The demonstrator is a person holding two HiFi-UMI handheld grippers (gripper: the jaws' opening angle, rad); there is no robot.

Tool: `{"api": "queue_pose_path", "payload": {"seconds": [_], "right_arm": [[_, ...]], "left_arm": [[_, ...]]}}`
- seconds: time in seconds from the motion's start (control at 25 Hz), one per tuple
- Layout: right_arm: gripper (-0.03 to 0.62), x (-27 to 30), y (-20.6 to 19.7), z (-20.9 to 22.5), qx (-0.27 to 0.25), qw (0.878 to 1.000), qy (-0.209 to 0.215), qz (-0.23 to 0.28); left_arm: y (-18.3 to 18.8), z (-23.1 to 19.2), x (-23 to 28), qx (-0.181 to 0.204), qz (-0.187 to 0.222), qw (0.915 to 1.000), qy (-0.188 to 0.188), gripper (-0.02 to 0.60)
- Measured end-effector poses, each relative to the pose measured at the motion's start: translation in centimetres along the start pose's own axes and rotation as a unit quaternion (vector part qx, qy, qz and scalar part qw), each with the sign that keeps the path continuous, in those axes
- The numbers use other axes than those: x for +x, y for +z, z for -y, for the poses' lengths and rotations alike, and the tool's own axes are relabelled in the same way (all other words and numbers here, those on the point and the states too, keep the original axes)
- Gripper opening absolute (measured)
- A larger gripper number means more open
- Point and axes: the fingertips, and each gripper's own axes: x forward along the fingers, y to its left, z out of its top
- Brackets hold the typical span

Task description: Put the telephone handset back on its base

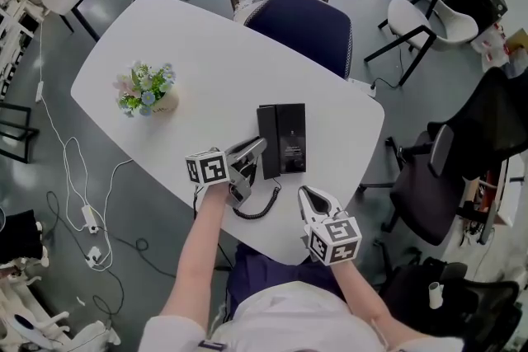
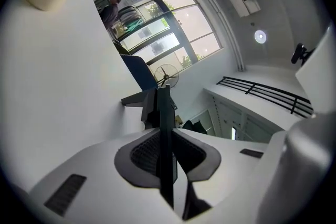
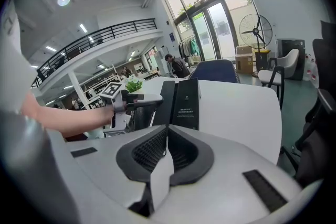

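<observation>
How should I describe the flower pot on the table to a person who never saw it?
Look at the big white table. Near its left end stands the flower pot, alone. It is the only colourful thing there: a pale pot of green leaves and small blooms, unlike the black telephone.

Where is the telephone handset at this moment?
In the head view, the handset lies along the left side of the black base on the white table, with the left gripper closed on its near end.
</observation>
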Motion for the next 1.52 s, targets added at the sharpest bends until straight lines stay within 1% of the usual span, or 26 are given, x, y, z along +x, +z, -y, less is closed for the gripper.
{"api": "queue_pose_path", "payload": {"seconds": [0.08, 0.24, 0.44, 0.64, 0.88, 1.0, 1.2, 1.28, 1.32, 1.36, 1.4, 1.44, 1.52], "right_arm": [[0.035, 0.1, 0.0, 0.0, -0.001, 1.0, 0.0, 0.0], [0.035, 0.2, 0.0, 0.0, 0.0, 1.0, -0.002, -0.002], [0.035, 0.2, -0.1, 0.1, 0.001, 1.0, -0.005, -0.001], [0.035, 0.1, -0.2, 0.2, 0.002, 1.0, -0.006, -0.003], [0.035, 0.4, -0.1, 0.5, 0.001, 1.0, -0.007, -0.005], [0.035, 0.6, -0.2, 0.4, -0.001, 1.0, -0.005, -0.006], [0.035, 0.6, -0.2, -0.1, -0.001, 1.0, -0.005, -0.004], [0.035, 0.6, -0.1, -0.3, -0.001, 1.0, -0.008, -0.001], [0.035, 0.5, -0.1, -0.3, 0.0, 1.0, -0.01, 0.002], [0.035, 0.3, -0.1, -0.4, 0.001, 1.0, -0.012, 0.004], [0.035, 0.2, 0.0, -0.5, 0.002, 1.0, -0.014, 0.007], [0.035, 0.0, 0.0, -0.5, 0.003, 1.0, -0.018, 0.01], [0.035, -0.4, 0.1, -0.6, 0.003, 1.0, -0.026, 0.016]], "left_arm": [[0.0, 0.1, 0.1, -0.004, 0.001, 0.9999, -0.012, 0.074], [0.1, 0.1, 0.5, -0.002, -0.007, 0.9998, -0.018, 0.074], [0.0, -1.0, 0.8, 0.007, -0.023, 0.9997, -0.005, 0.074], [0.0, -0.8, 1.0, 0.012, -0.024, 0.9996, -0.006, 0.074], [0.0, -1.1, 1.3, 0.061, -0.037, 0.9968, 0.034, 0.083], [0.0, -1.2, 1.3, 0.081, -0.041, 0.9949, 0.045, 0.086], [0.0, -1.2, 1.3, 0.076, -0.035, 0.9953, 0.049, 0.086], [0.1, -1.4, 1.3, 0.075, -0.032, 0.995, 0.057, 0.091], [0.1, -1.5, 1.3, 0.077, -0.034, 0.9944, 0.064, 0.105], [-0.1, -1.5, 1.3, 0.082, -0.039, 0.9936, 0.068, 0.141], [-0.3, -1.4, 1.3, 0.088, -0.048, 0.9926, 0.069, 0.224], [-0.6, -1.1, 1.3, 0.095, -0.056, 0.9917, 0.067, 0.294], [-0.9, -0.3, 1.1, 0.106, -0.062, 0.9905, 0.062, 0.301]]}}
